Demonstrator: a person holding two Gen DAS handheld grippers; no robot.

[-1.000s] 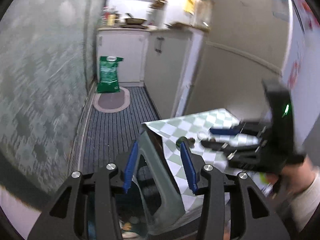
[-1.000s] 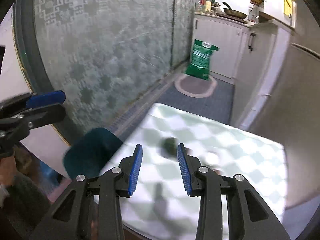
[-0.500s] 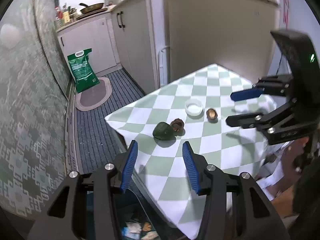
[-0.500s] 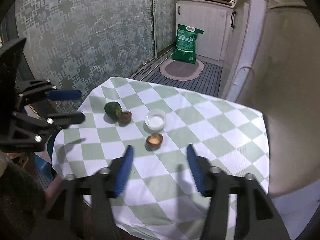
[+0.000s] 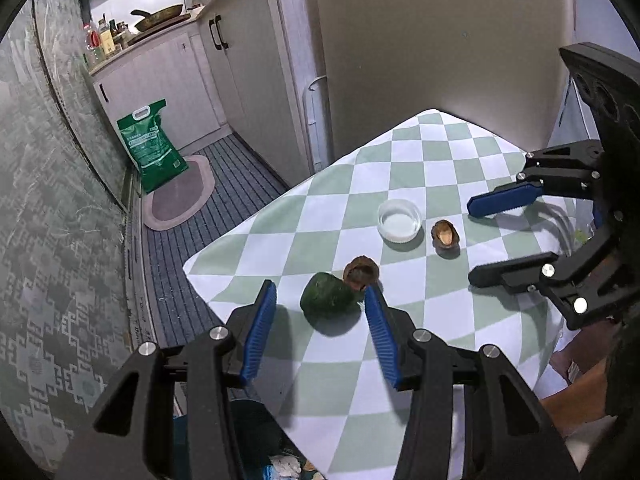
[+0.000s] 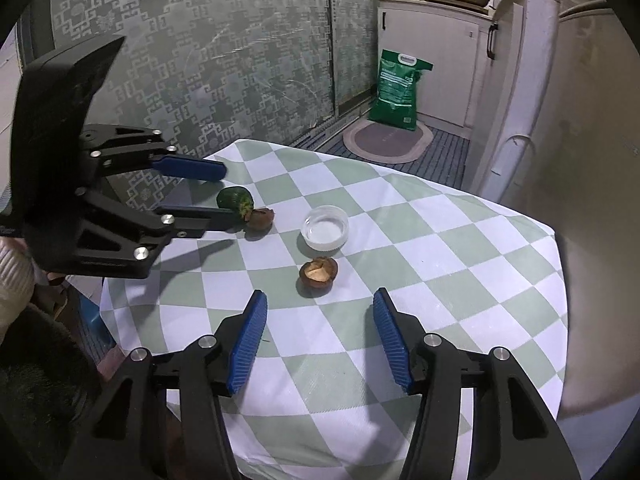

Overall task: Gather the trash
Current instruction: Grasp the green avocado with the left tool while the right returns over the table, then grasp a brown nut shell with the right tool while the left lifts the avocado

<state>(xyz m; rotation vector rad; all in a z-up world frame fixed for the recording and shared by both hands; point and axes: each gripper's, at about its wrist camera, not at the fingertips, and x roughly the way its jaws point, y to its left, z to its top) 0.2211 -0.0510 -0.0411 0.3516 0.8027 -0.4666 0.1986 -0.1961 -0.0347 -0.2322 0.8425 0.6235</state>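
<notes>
Two grippers now hang over the desk draped in a green-and-white checked cloth [image 5: 436, 152], where a second ago we saw mostly floor and wall. Our left gripper [image 5: 320, 300] has its blue fingers [image 5: 260, 332] apart around the dark green avocado piece [image 5: 330, 296], not pressing it; a brown husk [image 5: 362, 272] touches it. Our right gripper [image 6: 318, 320], fingers apart and empty, sits just short of the brown shell half [image 6: 319, 273]. Beyond lies a small clear round dish [image 6: 326, 227]. Far half of the cloth is bare up to its edges.
</notes>
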